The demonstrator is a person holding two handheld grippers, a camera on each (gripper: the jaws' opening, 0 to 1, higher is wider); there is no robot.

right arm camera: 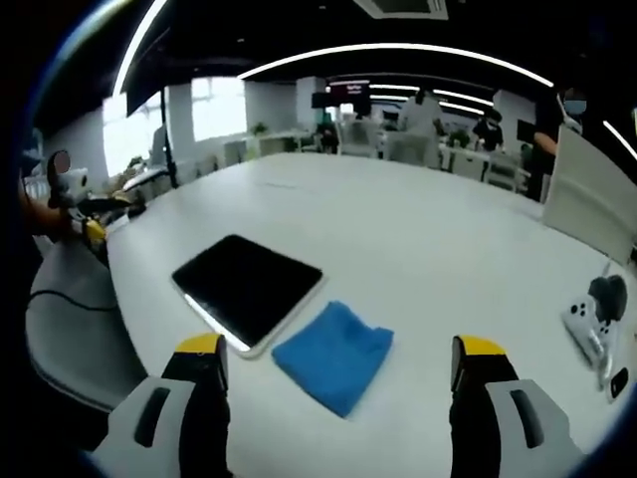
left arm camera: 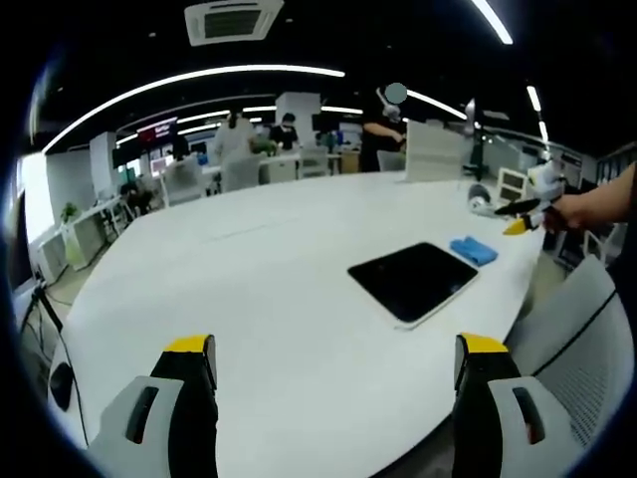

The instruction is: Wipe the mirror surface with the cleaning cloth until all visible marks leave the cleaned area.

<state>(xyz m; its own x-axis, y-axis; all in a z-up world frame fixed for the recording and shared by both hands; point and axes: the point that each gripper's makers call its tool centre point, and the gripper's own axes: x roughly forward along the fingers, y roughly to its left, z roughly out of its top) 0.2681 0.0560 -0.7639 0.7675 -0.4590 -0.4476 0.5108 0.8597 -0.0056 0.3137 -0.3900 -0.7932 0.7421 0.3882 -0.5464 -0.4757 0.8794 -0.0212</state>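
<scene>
A dark rectangular mirror with a white rim point(left arm camera: 416, 280) point(right arm camera: 247, 289) lies flat on the white table point(left arm camera: 249, 289). A folded blue cleaning cloth point(left arm camera: 474, 250) point(right arm camera: 333, 355) rests on the table right beside the mirror, touching or nearly touching its edge. My left gripper point(left arm camera: 333, 363) is open, hanging over the table some way short of the mirror, with nothing between its jaws. My right gripper point(right arm camera: 338, 373) is open just above the near end of the cloth. The right gripper point(left arm camera: 523, 207) also appears in the left gripper view, held by a hand beyond the cloth. The left gripper point(right arm camera: 90, 214) appears past the mirror in the right gripper view.
A white and grey device point(right arm camera: 594, 319) lies near the table's edge. An upright white panel point(left arm camera: 435, 151) point(right arm camera: 592, 204) stands at the far side. A grey chair point(left arm camera: 577, 339) point(right arm camera: 75, 329) sits close to the table edge. People stand among desks in the background.
</scene>
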